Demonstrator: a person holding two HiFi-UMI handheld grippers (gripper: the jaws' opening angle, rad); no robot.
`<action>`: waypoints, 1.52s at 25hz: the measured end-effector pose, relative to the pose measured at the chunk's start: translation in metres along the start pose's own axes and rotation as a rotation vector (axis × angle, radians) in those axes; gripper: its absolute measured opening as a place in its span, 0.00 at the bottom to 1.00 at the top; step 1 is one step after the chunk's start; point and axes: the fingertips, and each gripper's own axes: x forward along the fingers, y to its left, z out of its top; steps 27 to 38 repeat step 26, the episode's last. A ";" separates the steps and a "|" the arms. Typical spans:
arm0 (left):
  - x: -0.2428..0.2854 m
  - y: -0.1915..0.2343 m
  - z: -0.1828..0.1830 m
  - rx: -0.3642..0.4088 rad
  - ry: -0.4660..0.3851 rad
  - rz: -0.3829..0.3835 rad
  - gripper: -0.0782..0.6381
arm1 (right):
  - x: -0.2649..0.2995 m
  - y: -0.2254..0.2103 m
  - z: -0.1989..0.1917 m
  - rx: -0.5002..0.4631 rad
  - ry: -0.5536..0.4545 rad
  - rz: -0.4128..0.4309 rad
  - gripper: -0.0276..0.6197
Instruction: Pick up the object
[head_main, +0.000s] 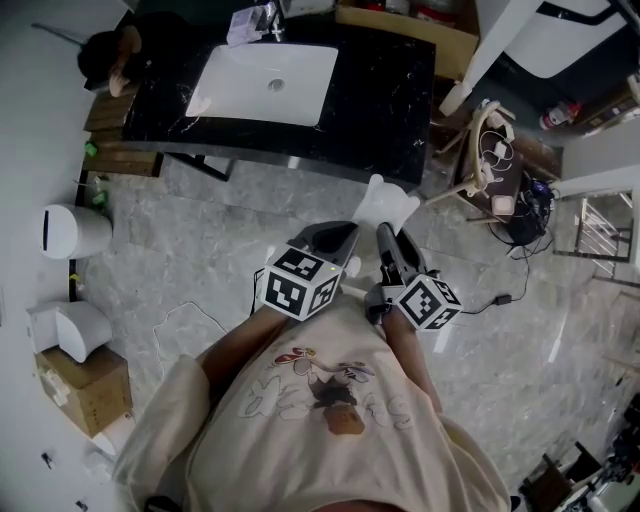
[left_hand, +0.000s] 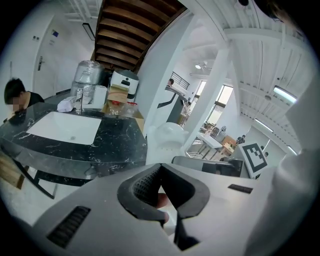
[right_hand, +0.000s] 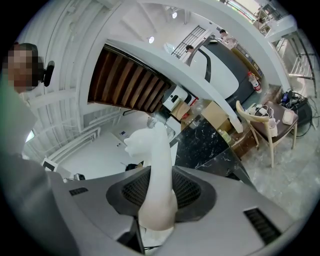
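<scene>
The object is a white moulded figure with a long neck and small ears (right_hand: 156, 165). My right gripper (right_hand: 157, 202) is shut on its lower part, and the neck sticks up and out beyond the pads. In the head view the figure (head_main: 386, 203) pokes forward from the right gripper (head_main: 390, 243), held in front of the person's chest. My left gripper (head_main: 336, 240) sits close beside it on the left, jaws shut with nothing between them. The left gripper view shows its shut jaws (left_hand: 170, 212), with the white figure (left_hand: 167, 139) just ahead to the right.
A black marble counter (head_main: 385, 110) with a white sink (head_main: 265, 80) stands ahead, and a person (head_main: 110, 55) sits at its left end. A chair with cables (head_main: 490, 155) is at right. A white bin (head_main: 75, 230) and a cardboard box (head_main: 88, 385) line the left wall.
</scene>
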 end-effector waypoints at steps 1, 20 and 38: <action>0.000 0.000 0.000 -0.002 -0.002 0.001 0.13 | 0.000 0.000 0.000 -0.001 0.002 0.000 0.26; 0.009 -0.005 0.003 0.011 0.011 0.005 0.13 | -0.001 -0.008 0.006 0.017 -0.010 0.007 0.26; 0.010 -0.009 0.003 0.013 0.012 0.007 0.13 | -0.003 -0.008 0.007 0.018 -0.003 0.012 0.26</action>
